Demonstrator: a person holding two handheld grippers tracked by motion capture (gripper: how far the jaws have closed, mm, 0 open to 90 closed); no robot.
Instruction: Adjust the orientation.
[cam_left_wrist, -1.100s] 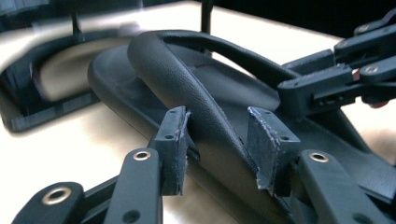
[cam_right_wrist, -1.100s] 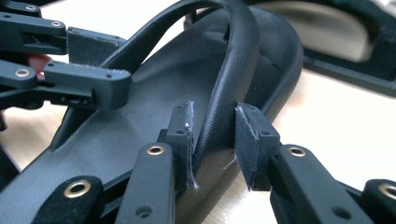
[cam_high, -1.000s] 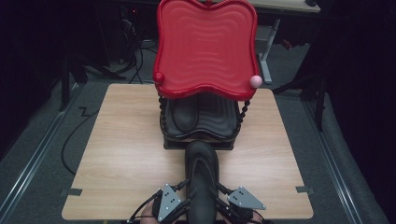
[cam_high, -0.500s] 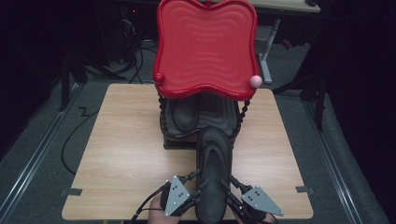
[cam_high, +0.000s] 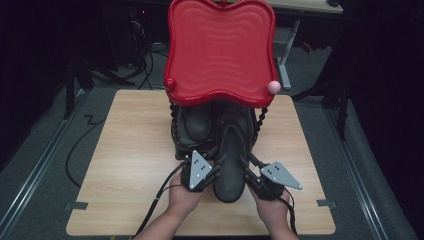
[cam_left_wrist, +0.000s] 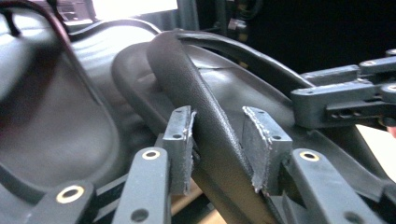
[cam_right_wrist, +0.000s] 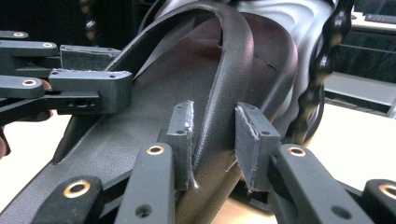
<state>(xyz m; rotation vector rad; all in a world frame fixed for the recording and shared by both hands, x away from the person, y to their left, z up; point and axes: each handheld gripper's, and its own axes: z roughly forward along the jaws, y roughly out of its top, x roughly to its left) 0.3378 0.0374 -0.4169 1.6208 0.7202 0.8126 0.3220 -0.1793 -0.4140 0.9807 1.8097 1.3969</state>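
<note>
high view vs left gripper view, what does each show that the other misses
High view alone: the red tray over the rack, the wooden table, both hands and a second sandal on the rack.
Left gripper view alone: close up, the left tongs' pads on either side of the strap.
Both: the black sandal and the right tongs.

Two sandals (cam_high: 231, 155), perhaps; one rack (cam_high: 220, 50).

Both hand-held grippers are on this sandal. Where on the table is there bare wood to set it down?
Bare wood lies left of the shoe rack and right of it, out to the table edges. The centre is crowded: rack, sandal, left hand-held gripper, right hand-held gripper.
</note>
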